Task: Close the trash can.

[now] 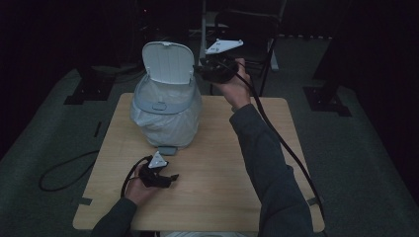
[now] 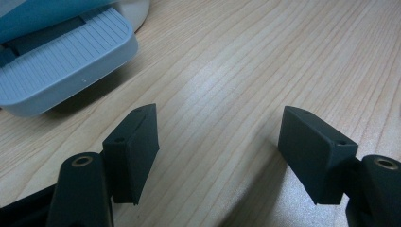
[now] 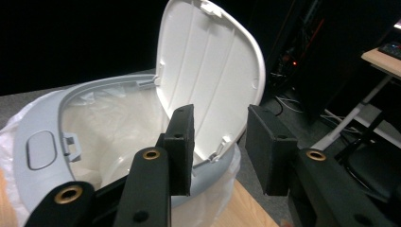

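- Right gripper is hovering raised beside the bin's upright lid, jaws parted, gripping nothing.
- Left gripper is lying low over the table near the bin pedal, jaws spread wide.

The bin stands on the table, far left. My left gripper lies before it; my right gripper hangs beside its raised lid.
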`<state>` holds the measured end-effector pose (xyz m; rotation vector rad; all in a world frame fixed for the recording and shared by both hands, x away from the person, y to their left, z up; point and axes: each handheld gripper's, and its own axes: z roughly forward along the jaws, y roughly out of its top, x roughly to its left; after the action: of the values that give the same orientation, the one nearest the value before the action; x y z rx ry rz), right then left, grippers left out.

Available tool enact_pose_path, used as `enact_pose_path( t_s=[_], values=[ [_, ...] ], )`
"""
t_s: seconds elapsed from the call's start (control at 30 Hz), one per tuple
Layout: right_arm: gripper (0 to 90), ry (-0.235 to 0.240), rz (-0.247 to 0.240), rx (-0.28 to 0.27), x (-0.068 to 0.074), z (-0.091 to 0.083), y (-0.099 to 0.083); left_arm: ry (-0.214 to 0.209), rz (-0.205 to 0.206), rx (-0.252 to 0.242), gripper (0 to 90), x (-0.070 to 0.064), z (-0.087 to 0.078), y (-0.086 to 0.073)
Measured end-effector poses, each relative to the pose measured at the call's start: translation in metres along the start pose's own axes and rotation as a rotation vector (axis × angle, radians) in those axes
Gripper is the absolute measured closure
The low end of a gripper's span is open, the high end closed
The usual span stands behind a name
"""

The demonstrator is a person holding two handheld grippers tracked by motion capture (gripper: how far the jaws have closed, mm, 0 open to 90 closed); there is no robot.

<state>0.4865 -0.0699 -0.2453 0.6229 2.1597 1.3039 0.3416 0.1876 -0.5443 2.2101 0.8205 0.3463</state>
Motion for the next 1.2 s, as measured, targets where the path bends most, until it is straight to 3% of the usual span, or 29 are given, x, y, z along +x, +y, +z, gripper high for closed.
enact_pose_path(
  t_s=[0.27,0.53,0.7,0.9,1.2],
  values=[
    [63.9,-0.036,0.0,0.014,-0.006,0.004,-0.001,0.003,0.003,-0.001,30.2,-0.001,0.0,0.0],
    [72.9,-0.036,0.057,0.032,-0.018,0.026,-0.003,0.002,0.001,-0.002,30.2,0.0,0.0,0.0],
    [78.2,-0.042,0.055,0.049,-0.018,0.035,-0.005,0.004,0.003,-0.002,30.2,-0.001,0.0,0.0],
    [87.6,-0.084,0.071,0.037,-0.022,0.044,-0.004,0.003,0.003,-0.002,30.2,0.0,0.0,0.0],
    [89.8,-0.095,0.13,0.038,-0.033,0.062,-0.003,0.0,0.0,-0.001,30.2,0.0,0.0,0.0]
  ],
)
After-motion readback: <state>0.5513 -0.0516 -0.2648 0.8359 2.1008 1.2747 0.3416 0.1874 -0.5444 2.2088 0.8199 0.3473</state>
